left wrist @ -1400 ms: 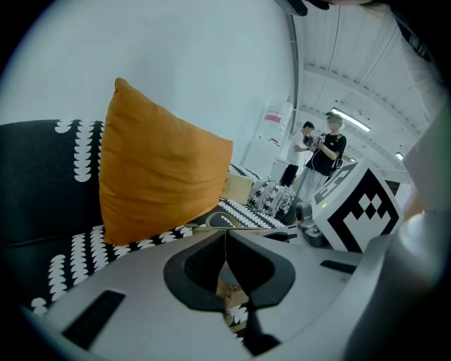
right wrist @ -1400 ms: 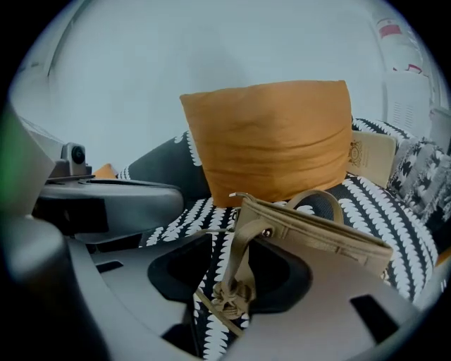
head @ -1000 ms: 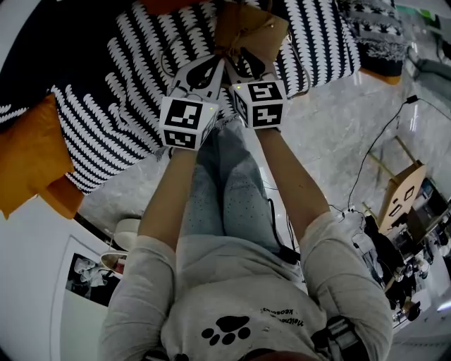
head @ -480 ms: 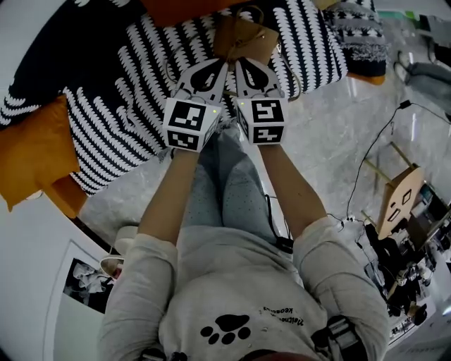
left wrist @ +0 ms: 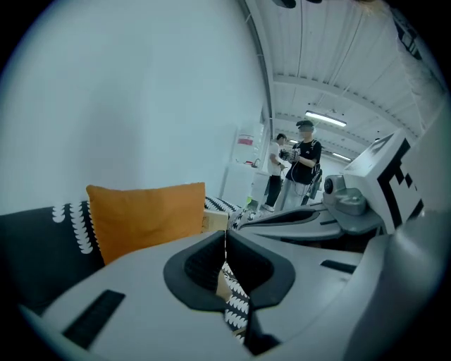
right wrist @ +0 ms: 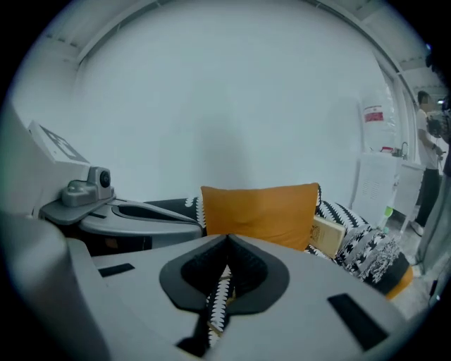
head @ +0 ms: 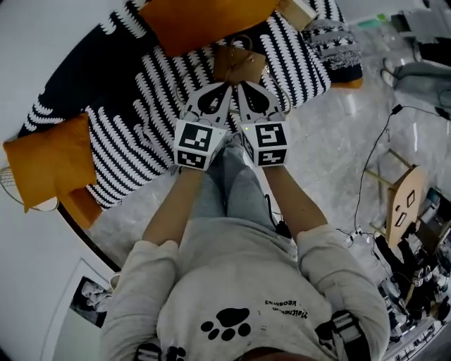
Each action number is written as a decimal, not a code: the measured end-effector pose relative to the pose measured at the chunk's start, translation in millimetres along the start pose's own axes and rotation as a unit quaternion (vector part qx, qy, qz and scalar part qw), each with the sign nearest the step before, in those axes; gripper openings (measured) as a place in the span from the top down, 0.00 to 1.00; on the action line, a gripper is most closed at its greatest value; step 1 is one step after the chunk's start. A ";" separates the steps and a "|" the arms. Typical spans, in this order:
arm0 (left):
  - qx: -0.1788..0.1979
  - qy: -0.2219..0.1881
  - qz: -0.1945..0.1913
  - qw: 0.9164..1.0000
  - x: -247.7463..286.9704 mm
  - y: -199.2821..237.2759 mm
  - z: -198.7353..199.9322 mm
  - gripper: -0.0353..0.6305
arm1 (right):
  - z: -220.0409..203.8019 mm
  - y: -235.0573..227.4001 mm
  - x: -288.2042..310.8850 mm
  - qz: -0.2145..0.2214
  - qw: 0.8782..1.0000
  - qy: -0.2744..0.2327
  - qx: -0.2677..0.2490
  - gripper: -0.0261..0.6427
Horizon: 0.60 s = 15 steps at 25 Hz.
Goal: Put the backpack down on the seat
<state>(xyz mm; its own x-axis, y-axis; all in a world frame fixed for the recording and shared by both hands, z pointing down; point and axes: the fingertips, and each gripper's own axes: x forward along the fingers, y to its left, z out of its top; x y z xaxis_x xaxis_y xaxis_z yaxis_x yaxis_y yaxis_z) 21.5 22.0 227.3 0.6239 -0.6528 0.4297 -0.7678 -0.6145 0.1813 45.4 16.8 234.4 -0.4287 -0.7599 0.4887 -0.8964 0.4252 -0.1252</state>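
backpack (head: 239, 62): lying on the striped seat (head: 141, 120), upper centre, just beyond your jaws, untouched | your left gripper (left wrist: 225, 238): jaws together, empty | your right gripper (right wrist: 227, 241): jaws just closed, empty

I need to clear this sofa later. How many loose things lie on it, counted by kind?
Orange cushions: 2
Black-and-white cushion: 1
Brown backpack: 1
Tan box: 1
Total: 5
Orange at the front corners of the sofa looks like its own seat, so it is not counted.
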 end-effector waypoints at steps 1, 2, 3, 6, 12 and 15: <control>0.003 -0.002 -0.001 1.000 -8.5 -7.2 4.9 0.91 | 5.6 3.1 -12.3 0.001 1.000 -0.003 0.000 0.91; 0.005 -0.004 -0.001 1.000 -17.7 -14.5 9.9 0.91 | 10.9 6.2 -25.2 0.001 1.000 -0.006 -0.001 0.91; 0.008 -0.008 0.000 1.000 -26.2 -20.9 15.6 0.91 | 16.5 8.9 -37.1 0.001 1.000 -0.010 -0.004 0.91; 0.022 -0.024 -0.002 0.999 -47.2 -32.6 34.1 0.91 | 33.8 15.9 -63.6 -0.005 0.999 -0.029 -0.015 0.91; 0.034 -0.061 0.011 0.998 -88.5 -69.7 83.0 0.91 | 76.7 24.0 -133.6 -0.006 0.997 -0.066 -0.028 0.91; 0.041 -0.070 0.005 0.997 -102.3 -93.1 96.9 0.91 | 89.6 24.1 -165.0 -0.008 0.995 -0.085 -0.045 0.91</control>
<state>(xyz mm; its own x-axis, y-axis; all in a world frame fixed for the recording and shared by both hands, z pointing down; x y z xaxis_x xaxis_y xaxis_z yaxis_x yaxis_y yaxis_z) 43.2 103.1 80.7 0.6353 -0.7110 0.3015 -0.7629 -0.6385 0.1019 84.4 108.4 73.4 -0.4334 -0.8360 0.3366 -0.8932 0.4482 -0.0367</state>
